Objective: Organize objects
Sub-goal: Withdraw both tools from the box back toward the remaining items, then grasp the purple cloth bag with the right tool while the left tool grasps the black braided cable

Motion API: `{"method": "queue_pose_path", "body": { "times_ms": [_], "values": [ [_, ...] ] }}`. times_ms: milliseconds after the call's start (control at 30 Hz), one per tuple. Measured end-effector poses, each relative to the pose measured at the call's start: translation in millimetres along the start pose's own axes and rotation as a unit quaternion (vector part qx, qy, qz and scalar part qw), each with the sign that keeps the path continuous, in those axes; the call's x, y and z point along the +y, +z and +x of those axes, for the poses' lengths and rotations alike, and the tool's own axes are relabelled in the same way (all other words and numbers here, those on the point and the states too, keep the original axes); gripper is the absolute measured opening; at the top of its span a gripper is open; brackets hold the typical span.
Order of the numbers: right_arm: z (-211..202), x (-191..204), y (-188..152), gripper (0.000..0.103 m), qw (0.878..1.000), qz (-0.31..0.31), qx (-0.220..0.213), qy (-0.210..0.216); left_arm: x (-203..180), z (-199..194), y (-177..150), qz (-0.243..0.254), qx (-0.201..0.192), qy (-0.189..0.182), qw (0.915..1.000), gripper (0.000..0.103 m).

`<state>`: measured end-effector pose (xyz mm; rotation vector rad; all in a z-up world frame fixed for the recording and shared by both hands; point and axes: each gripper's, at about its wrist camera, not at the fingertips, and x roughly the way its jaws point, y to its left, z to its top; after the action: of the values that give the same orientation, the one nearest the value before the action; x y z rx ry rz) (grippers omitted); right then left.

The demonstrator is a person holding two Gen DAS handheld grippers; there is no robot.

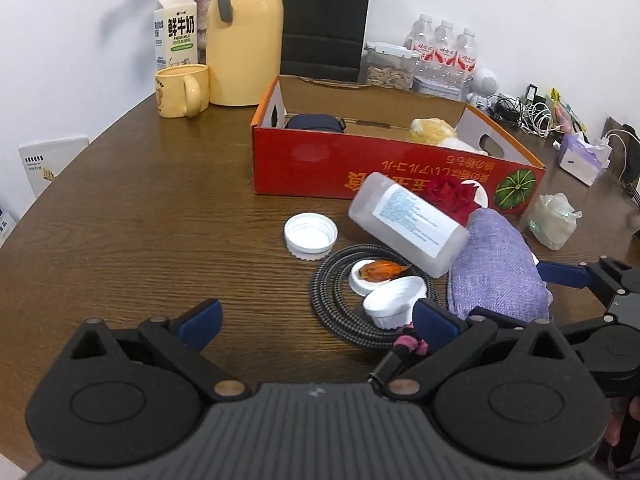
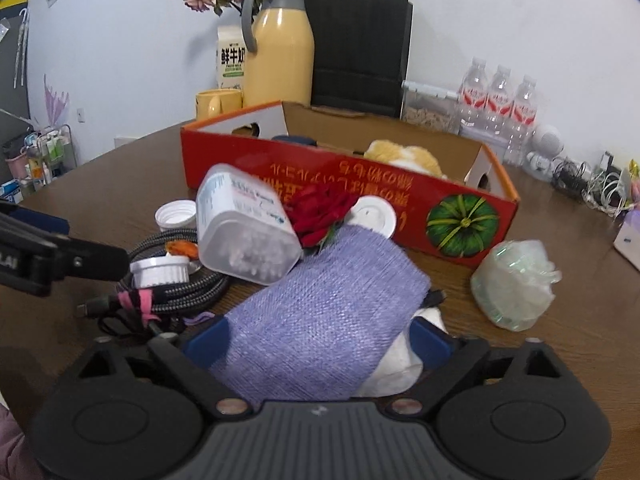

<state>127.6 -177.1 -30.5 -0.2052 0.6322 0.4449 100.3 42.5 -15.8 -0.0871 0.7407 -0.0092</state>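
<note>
On the brown bench [image 1: 140,216] a pile lies just near of the red box [image 2: 348,184]: a clear plastic bottle [image 2: 244,228] on its side, a red flower [image 2: 320,212], a coiled cable [image 1: 344,300], white caps [image 1: 310,236] and a purple cloth pouch [image 2: 328,312]. The right tool [image 2: 320,340] stands wide with the pouch between its blue pads, though whether they press it I cannot tell. The left tool [image 1: 320,320] is open over the cable with nothing held.
</note>
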Motion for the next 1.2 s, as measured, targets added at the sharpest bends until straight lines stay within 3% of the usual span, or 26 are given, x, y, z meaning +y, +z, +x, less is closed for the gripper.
{"method": "queue_pose_path", "body": {
  "times_ms": [67, 133, 267, 333, 433, 767, 1200],
  "values": [
    [-1.8, 1.2, -0.6, 0.082, 1.000, -0.005, -0.006, 0.002, 2.3, 2.1, -0.7, -0.003, 0.003, 0.000, 1.0000, 0.103],
    [-4.7, 2.9, -0.5, 0.055, 1.000, -0.010, -0.013, -0.002, 2.9, 4.0, -1.1, -0.005, 0.006, -0.001, 1.0000, 0.103],
    [-8.5, 5.0, -0.9, 0.037, 1.000, -0.014, -0.017, 0.012, 0.5, 8.4, -2.4, -0.003, 0.011, -0.007, 0.9999, 0.103],
    [-13.7, 6.8, -0.5, 0.020, 0.999, -0.019, -0.027, 0.004, -2.0, 10.5, -2.9, 0.000, 0.013, -0.009, 0.9999, 0.103],
    [-22.9, 2.4, 0.9, 0.007, 0.999, -0.011, -0.040, 0.020, -6.5, 12.1, -2.4, 0.007, 0.011, -0.014, 0.9998, 0.103],
    [-52.1, -23.9, 4.6, 0.004, 0.994, 0.040, -0.094, 0.049, -31.5, 31.8, -0.4, 0.044, 0.027, -0.019, 0.9985, 0.103],
    [-48.4, -36.9, -0.9, 0.004, 0.992, 0.065, -0.088, 0.056, -50.7, 51.3, 2.3, 0.057, 0.017, 0.009, 0.9982, 0.103]
  ]
}}
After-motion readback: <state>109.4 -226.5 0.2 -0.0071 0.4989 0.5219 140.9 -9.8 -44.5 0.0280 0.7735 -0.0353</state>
